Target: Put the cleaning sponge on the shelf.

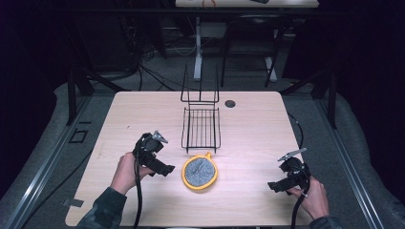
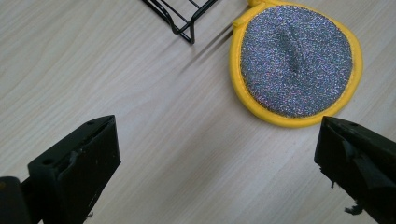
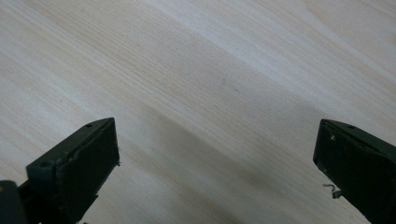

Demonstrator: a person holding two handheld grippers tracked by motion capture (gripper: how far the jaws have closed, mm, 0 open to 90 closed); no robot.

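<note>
- Where the pale wooden table stands, the room around it is dark, with cables and table legs on the floor beyond its far edge.
- Left gripper is spread wide, holding nothing; the yellow-rimmed scouring pad lies just beyond its right jaw, the black wire rack farther ahead.
- Right gripper, equally wide and empty, hovers over bare wood near the table's right edge.
</note>
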